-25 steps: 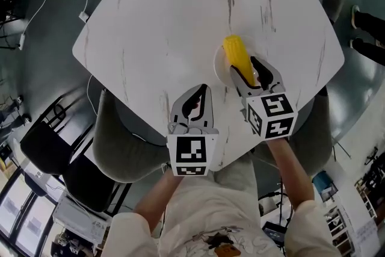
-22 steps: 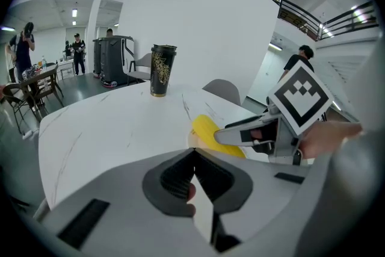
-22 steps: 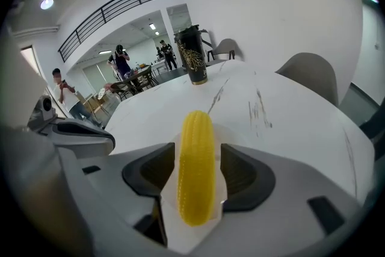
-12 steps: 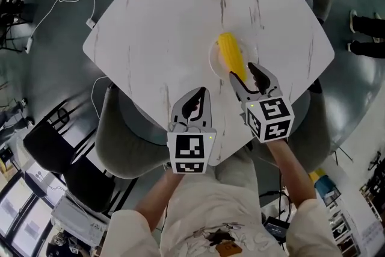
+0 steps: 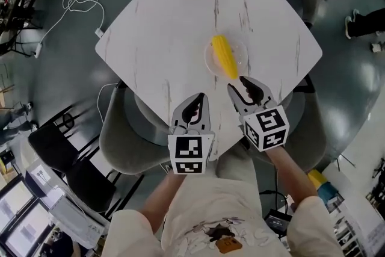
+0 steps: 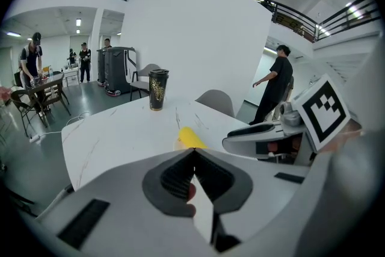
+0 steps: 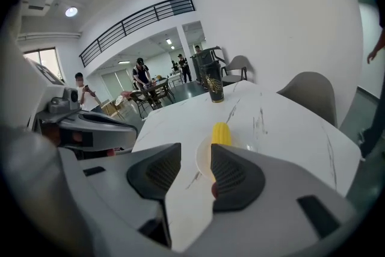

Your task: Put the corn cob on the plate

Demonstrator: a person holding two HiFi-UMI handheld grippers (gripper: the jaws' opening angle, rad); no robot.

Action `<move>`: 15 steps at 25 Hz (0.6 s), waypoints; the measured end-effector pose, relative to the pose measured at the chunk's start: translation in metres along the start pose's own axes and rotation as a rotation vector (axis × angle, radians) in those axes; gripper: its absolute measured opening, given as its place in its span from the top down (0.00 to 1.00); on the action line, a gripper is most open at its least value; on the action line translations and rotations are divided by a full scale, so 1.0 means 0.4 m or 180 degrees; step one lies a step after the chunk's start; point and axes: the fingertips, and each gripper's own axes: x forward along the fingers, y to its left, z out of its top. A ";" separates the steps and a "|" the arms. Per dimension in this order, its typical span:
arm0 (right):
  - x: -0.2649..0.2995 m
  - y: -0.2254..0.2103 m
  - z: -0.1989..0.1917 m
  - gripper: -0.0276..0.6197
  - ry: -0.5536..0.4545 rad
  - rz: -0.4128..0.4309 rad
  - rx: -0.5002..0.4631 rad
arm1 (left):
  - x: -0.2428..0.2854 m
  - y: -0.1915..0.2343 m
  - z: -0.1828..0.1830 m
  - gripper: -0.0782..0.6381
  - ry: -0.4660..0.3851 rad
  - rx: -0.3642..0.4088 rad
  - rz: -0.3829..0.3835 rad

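corn cob [image 5: 224, 56]: lies on plate [image 5: 208, 62], on desk [image 5: 162, 39]; task looks done. right gripper [image 5: 236, 82]: near plate, jaws apart, closing, empty. left gripper [image 5: 201, 97]: farther from plate, jaws clenched, empty.

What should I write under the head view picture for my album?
Corn cob on the plate; left gripper shut, right gripper with empty jaws closing.

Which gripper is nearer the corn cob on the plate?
Right. The right gripper, jaws closing empty, hangs just short of the corn cob; the left gripper, shut, is farther back, to its left.
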 end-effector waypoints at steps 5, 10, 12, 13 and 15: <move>-0.073 0.032 0.008 0.80 -0.0126 0.0041 0.0022 | -0.063 -0.031 0.021 0.88 -0.0081 0.0059 0.0034; -0.162 0.081 0.042 0.95 -0.0379 0.0089 0.0073 | -0.129 -0.065 0.016 0.88 -0.0086 0.0069 0.0015; -0.204 0.098 0.064 0.95 -0.0472 0.0089 0.0031 | -0.158 -0.087 0.013 0.88 -0.0071 0.0076 -0.0016; -0.224 0.104 0.074 0.95 -0.0514 0.0086 0.0006 | -0.170 -0.097 0.013 0.88 -0.0069 0.0079 -0.0032; -0.261 0.113 0.093 0.95 -0.0588 0.0086 -0.0024 | -0.191 -0.117 0.016 0.88 -0.0074 0.0087 -0.0065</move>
